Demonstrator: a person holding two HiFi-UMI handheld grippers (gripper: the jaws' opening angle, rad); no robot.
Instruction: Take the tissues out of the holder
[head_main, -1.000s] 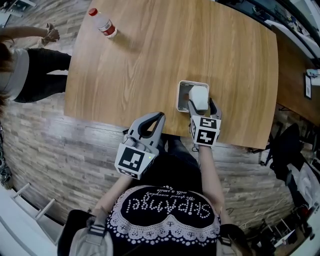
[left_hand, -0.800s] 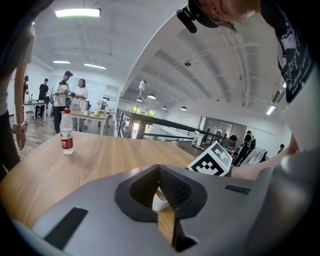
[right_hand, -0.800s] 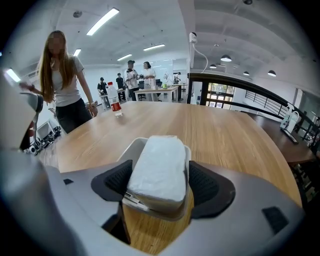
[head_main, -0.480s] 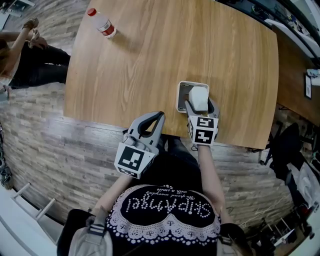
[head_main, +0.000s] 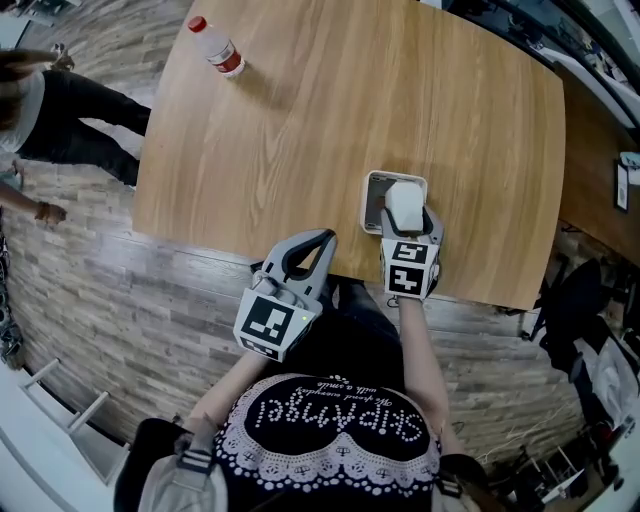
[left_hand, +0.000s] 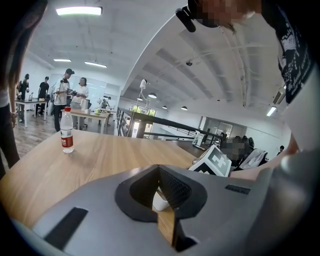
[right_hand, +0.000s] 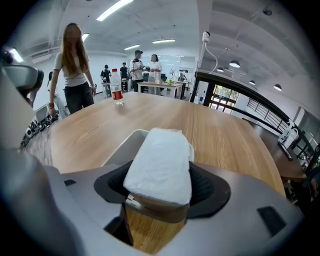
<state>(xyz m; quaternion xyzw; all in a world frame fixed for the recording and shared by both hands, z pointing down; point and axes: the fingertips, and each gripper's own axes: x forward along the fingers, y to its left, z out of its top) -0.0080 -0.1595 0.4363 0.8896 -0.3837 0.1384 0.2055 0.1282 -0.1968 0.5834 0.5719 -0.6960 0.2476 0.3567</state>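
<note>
While the right claw (head_main: 408, 213) grips the white tissues (head_main: 403, 198) over the grey holder (head_main: 372, 188), the head view shows that holder near the 5 o'clock edge of the desk (head_main: 320, 120) and a bottle (head_main: 217, 47) at its 11 o'clock corner. The left claw (head_main: 322, 238) hangs closed and empty, at 8 o'clock from the holder. In the left gripper view its jaws meet at the tips, and the bottle stands at 10 o'clock. In the right gripper view the jaws, which have just been closing, press both sides of the tissues, with the holder just behind them at 11 o'clock.
</note>
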